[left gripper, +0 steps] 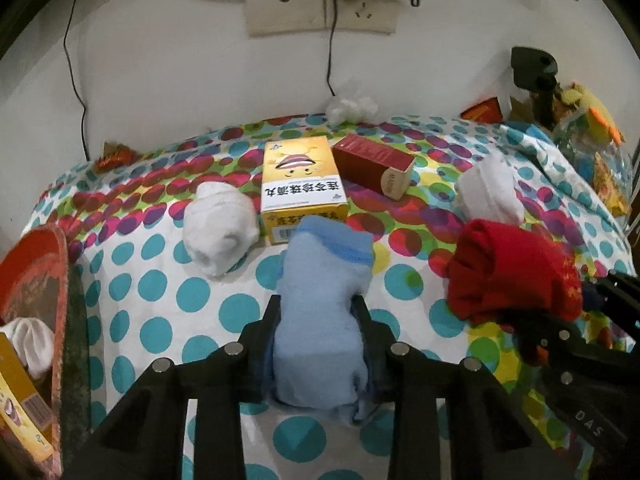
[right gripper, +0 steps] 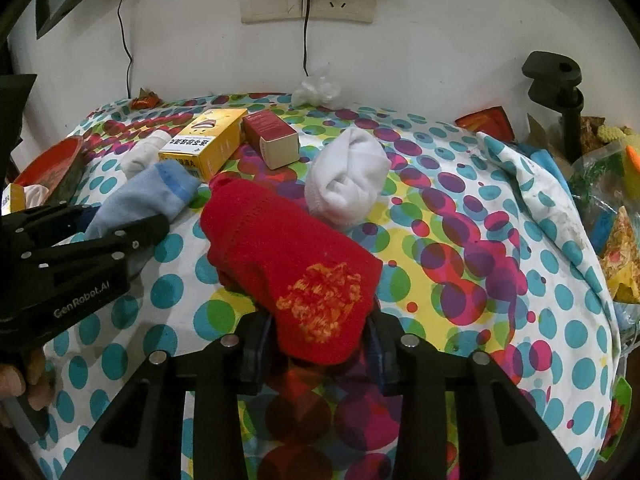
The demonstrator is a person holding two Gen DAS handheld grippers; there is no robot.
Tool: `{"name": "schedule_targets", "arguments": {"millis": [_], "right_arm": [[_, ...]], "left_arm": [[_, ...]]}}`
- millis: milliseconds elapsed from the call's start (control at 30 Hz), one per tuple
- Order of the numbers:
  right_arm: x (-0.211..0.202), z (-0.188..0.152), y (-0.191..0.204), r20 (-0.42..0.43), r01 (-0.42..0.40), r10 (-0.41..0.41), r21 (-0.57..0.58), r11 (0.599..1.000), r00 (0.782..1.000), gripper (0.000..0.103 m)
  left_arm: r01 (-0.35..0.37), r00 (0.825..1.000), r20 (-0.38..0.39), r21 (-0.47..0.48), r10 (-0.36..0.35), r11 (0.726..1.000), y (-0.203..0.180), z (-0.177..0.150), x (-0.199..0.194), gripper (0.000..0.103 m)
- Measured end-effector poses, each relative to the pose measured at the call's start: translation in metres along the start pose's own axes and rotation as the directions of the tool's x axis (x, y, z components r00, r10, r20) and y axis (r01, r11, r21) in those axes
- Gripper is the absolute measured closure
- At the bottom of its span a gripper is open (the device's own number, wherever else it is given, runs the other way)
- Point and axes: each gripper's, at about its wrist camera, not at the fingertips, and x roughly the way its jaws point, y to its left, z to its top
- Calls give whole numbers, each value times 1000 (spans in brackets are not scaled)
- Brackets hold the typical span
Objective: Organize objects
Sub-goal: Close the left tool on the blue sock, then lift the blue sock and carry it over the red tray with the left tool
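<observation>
Nearest the left wrist camera, the left hand-held gripper [left gripper: 316,320] is clamped on a rolled light blue sock [left gripper: 320,320], its two black fingers pressing the roll from either side on the dotted cloth [left gripper: 168,312] that covers the worktop. Beside it to the right, the right hand-held gripper [right gripper: 320,336] grips a rolled red sock [right gripper: 280,256] with an orange pattern at its near end; that roll sits squeezed between the jaws and lies on the cloth, just beside the blue one. At the lower left edge of the right wrist view, a person's fingers [right gripper: 24,384] show under the body of the left tool.

Farther out, a white rolled sock [left gripper: 218,232] lies left of the blue sock, and a second white sock [right gripper: 348,176] lies just past the red one. Between them stands a yellow box [left gripper: 302,184] printed with a cartoon face and Chinese characters, its near end close behind the blue sock's tip. A dark red box [left gripper: 374,166] lies tilted just beside the yellow one on its right. At the left edge sits a red tray [left gripper: 44,292] holding another white sock and a yellow box.

Against the wall, a crumpled clear plastic wrap [left gripper: 352,108] rests at the cloth's far edge, below a wall socket [left gripper: 320,8] with a plugged-in black charger and trailing cables. A black clamp [right gripper: 554,80] stands at far right above a heap of colourful packets.
</observation>
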Motion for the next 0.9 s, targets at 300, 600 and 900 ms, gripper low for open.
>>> {"name": "schedule_targets", "arguments": {"millis": [300, 600, 900], "right_arm": [[0, 0, 0, 1, -4, 4, 1, 1000, 1000, 68], [-1, 0, 1, 9, -7, 7, 4, 1000, 1000, 75], [-1, 0, 0, 6, -10, 10, 10, 1000, 1000, 78]], "left_arm": [[-4, 1000, 2, 9, 4, 1000, -1, 0, 0, 72], [-6, 1000, 4, 15, 6, 1000, -3, -1, 0, 73], [-8, 1000, -17, 27, 8, 1000, -5, -5, -8, 74]]}}
